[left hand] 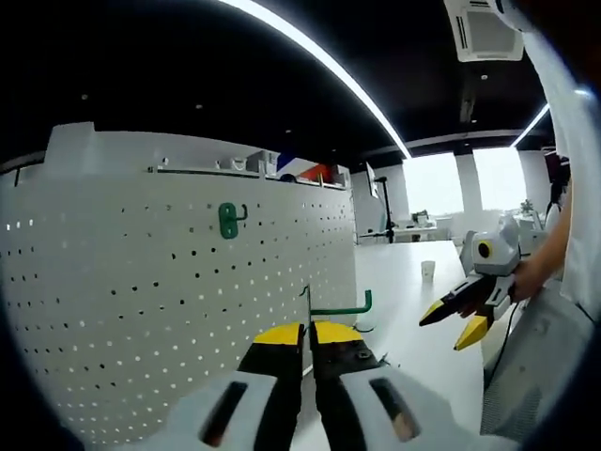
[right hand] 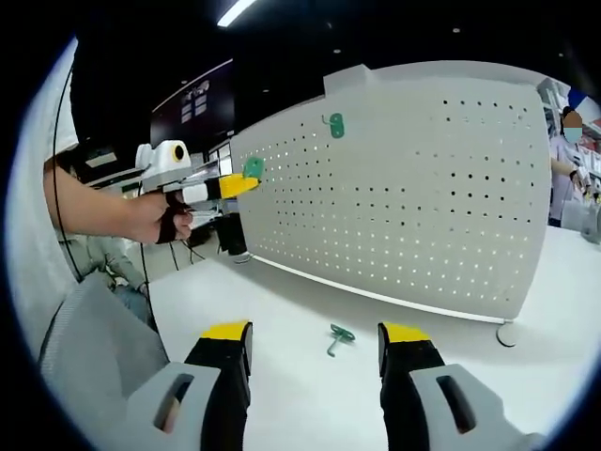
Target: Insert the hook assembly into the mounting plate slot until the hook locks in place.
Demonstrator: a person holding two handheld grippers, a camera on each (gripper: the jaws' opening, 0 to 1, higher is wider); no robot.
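White surface (right hand: 282, 310) runs under a tall perforated mounting plate (right hand: 413, 188) that stands upright on it. Between the yellow tips of my left hand-held gripper (left hand: 308, 334), nearly closed, sits a green hook (left hand: 343, 308), held close in front of the plate; how firmly it is pinched is hard to make out. Another green hook (left hand: 228, 220) hangs high on the plate. A third (right hand: 339, 335) lies loose on the surface before my right hand-held gripper (right hand: 315, 336), jaws wide apart, holding nothing. My left hand (right hand: 164, 224) grips its handle with forearm extended.
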